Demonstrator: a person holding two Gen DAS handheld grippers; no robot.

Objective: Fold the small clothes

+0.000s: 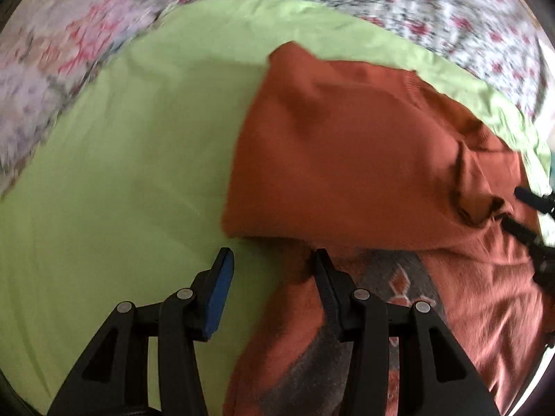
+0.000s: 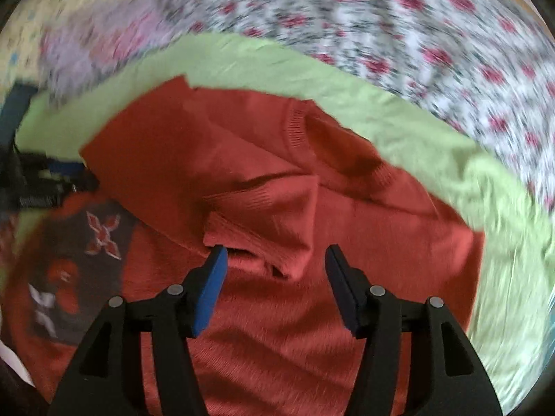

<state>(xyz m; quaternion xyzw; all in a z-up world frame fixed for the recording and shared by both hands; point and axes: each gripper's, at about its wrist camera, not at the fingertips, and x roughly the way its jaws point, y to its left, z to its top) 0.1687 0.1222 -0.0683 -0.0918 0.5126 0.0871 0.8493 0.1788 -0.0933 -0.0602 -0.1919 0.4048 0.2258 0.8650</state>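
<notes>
One fold looks done: the orange sweater (image 2: 312, 208) lies on the green sheet (image 2: 381, 104) with its top half and a sleeve turned over, leaving further folds. Both the left gripper (image 1: 274, 260) and right gripper (image 2: 275, 256) hover above it, jaws apart and empty.

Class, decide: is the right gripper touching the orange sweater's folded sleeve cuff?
Cannot tell. In the right wrist view the open right gripper frames the sleeve cuff of the orange sweater, but blur hides any contact or gap.
</notes>
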